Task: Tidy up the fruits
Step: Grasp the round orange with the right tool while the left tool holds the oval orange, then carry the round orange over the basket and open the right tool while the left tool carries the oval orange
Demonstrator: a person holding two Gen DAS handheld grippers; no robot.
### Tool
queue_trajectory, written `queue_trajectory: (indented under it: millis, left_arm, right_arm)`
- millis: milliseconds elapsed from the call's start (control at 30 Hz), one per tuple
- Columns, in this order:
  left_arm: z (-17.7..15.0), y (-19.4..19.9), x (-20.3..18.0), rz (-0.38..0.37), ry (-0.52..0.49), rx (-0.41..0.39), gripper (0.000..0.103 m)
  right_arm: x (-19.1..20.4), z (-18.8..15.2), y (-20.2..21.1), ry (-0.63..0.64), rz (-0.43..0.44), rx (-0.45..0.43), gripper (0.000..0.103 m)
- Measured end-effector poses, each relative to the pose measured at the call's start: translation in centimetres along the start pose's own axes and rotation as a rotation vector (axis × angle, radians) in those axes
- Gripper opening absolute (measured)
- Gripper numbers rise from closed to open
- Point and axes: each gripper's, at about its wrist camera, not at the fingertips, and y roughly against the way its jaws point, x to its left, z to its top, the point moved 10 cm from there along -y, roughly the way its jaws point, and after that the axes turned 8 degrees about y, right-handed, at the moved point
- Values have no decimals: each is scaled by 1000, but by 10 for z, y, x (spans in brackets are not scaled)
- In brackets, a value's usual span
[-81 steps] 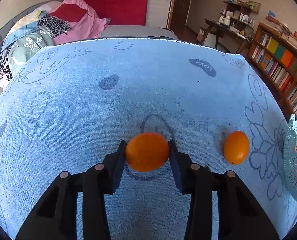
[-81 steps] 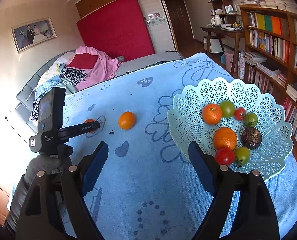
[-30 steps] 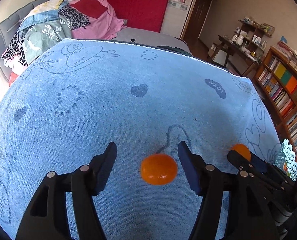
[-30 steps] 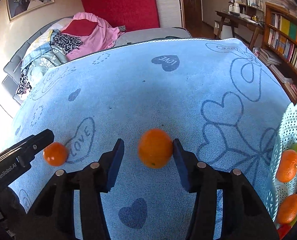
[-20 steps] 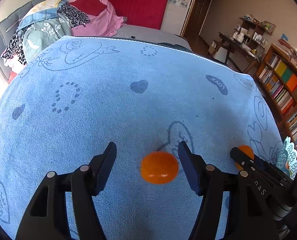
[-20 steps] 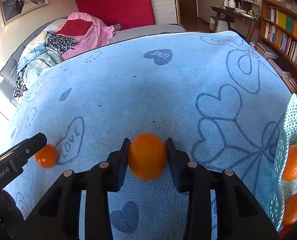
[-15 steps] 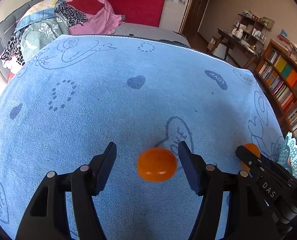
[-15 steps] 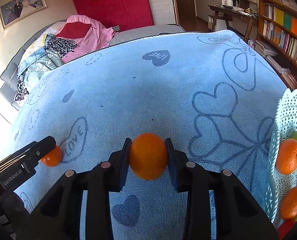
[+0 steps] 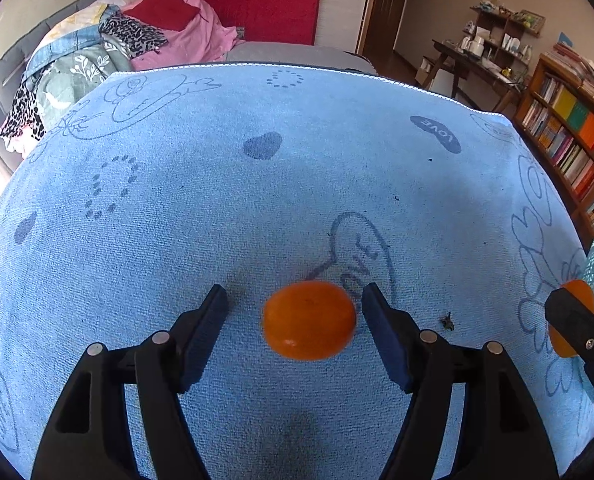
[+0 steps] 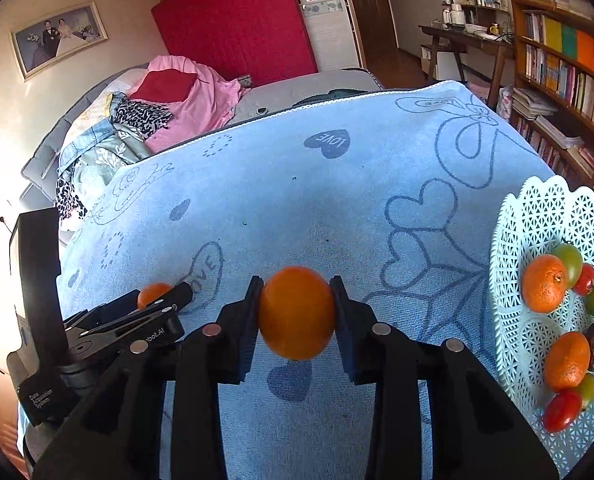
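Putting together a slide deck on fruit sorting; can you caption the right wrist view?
Right gripper clamps an orange above the blue towel, with the fruit-filled white basket at right.

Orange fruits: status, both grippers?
Right gripper shut on round orange fruit. Left gripper opening, second orange fruit loose between jaws. White lattice basket path clear.

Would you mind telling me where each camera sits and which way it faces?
Left wrist: on the left gripper, looking down over an orange on the blue cloth; jaws opening, clear of it.
Right wrist: on the right gripper, clamping another orange; basket at right.
Shared: cloth, both oranges, each other's gripper.
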Motion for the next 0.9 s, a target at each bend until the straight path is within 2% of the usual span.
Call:
queue_trajectory:
  millis: [100, 167, 500, 567, 600, 633, 667, 900]
  left_arm:
    - [-1, -1, 0, 14, -15, -7, 68]
    - [0, -2, 1, 33, -23, -11, 62]
    - [3, -1, 9, 32, -2, -6, 62]
    - [2, 0, 7, 33, -12, -8, 59]
    - [2, 1, 5, 23, -13, -9, 56]
    - [1, 2, 4, 14, -14, -9, 46]
    - [1, 4, 3, 4, -12, -7, 43]
    - [9, 26, -8, -97, -6, -30, 43]
  right_arm:
    - [2, 0, 8, 0, 5, -12, 35]
    - [3, 1, 14, 1, 7, -22, 35]
    - [7, 0, 36, 12, 9, -61, 35]
    - [8, -1, 40, 12, 13, -65, 35]
    - [9, -1, 41, 12, 14, -68, 35]
    - [9, -1, 43, 12, 16, -71, 35]
    - [10, -1, 45, 11, 17, -74, 35]
    - [4, 0, 56, -5, 13, -92, 35]
